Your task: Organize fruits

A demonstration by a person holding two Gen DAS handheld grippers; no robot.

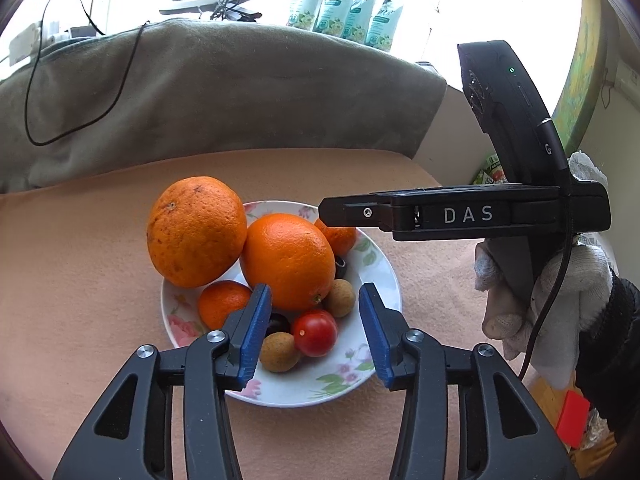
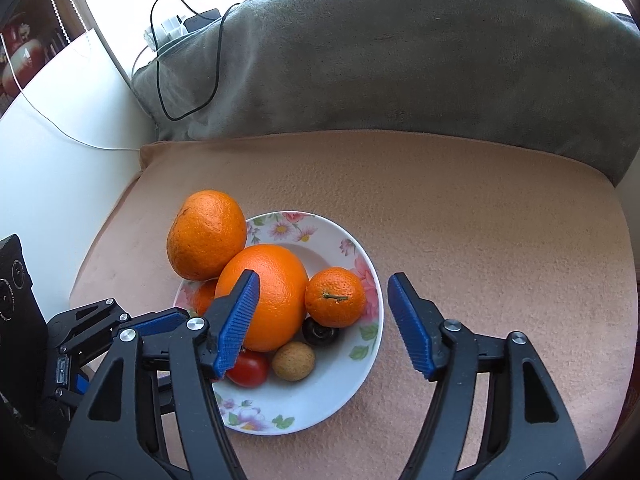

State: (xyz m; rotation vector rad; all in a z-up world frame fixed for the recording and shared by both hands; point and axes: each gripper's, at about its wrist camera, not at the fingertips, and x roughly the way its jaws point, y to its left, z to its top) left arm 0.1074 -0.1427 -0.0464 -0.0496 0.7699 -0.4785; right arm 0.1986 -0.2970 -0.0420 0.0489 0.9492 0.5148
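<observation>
A white floral plate (image 1: 384, 280) (image 2: 320, 236) on a peach cushion holds two big oranges (image 1: 288, 258) (image 2: 264, 292), one (image 1: 196, 230) (image 2: 206, 234) resting on the left rim. Small mandarins (image 1: 222, 302) (image 2: 335, 296), a cherry tomato (image 1: 315, 332) (image 2: 250, 368), brown longans (image 1: 279, 351) (image 2: 293, 360) and dark fruits (image 2: 320, 332) lie around them. My left gripper (image 1: 316, 334) is open and empty, hovering over the plate's near side above the tomato. My right gripper (image 2: 320, 326) is open and empty above the plate. It also shows in the left wrist view (image 1: 344, 214), side on over the plate's right.
A grey-green cushion (image 1: 224, 92) (image 2: 400, 60) with a black cable (image 1: 80, 112) draped on it backs the peach cushion (image 1: 80, 280) (image 2: 480, 220). A white wall panel (image 2: 60, 140) stands to the left. A gloved hand (image 1: 552, 288) holds the right gripper.
</observation>
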